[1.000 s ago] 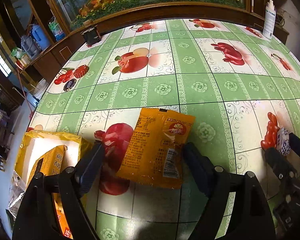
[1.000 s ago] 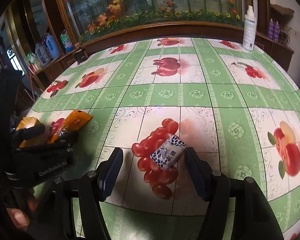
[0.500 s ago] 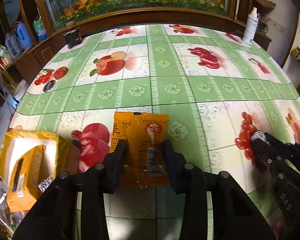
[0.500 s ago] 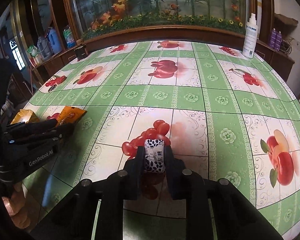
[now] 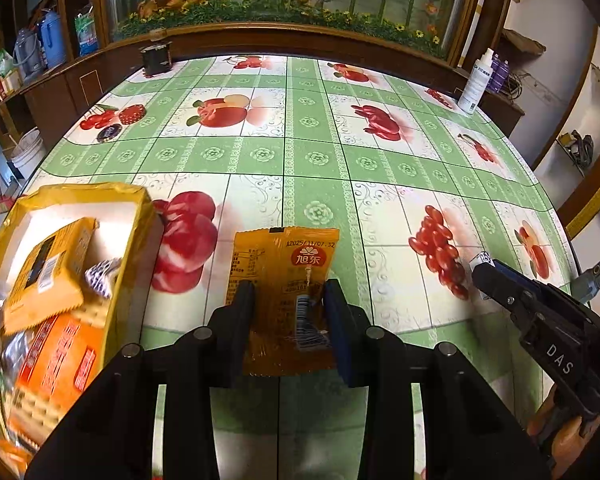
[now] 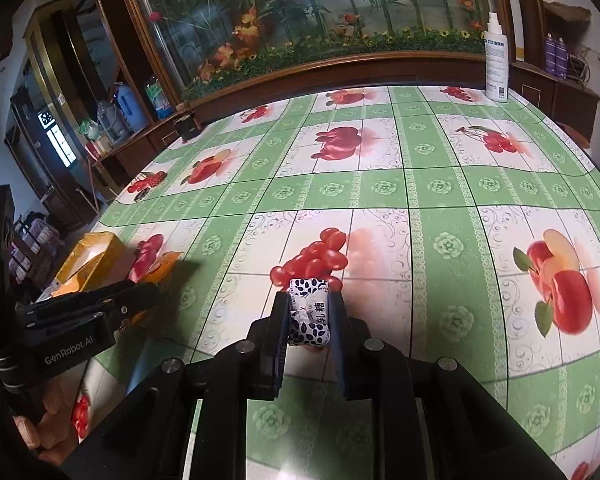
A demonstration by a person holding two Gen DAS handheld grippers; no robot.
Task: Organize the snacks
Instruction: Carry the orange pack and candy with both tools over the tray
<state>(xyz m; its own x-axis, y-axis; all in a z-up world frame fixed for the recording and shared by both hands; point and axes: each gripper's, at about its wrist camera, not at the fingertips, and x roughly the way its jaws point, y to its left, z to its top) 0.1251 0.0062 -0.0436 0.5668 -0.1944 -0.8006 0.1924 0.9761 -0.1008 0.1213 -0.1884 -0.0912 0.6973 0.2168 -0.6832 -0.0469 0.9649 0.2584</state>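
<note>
In the left wrist view the left gripper (image 5: pixel 288 300) has its fingers (image 5: pixel 240 312) pressed on the lower half of an orange sachet (image 5: pixel 286 280), whose upper half stands free above them at frame centre. The jaws have just been closing, with the sachet between them. It looks light, thin and limp; the film is glossy and likely slippery, so a hold low across its flat body, well clear of the edge seals, should keep it from sliding out or folding.

In the right wrist view the right gripper (image 6: pixel 309 312) is clamped narrow on a small blue-and-white wrapped candy (image 6: pixel 309 312), held by its two long sides at lower centre. It seems small, light and fairly firm, with a crinkly wrapper that could twist loose if only the ends were pinched.

Beyond both, the worktop (image 5: pixel 300 152) wears a green fruit-print cloth. At the left edge of the left view sits a yellow box (image 5: pixel 132 216), open, already holding other snack packs, probably where both pieces are meant to go. A white spray bottle (image 6: pixel 497 68) stands at the upper right.
</note>
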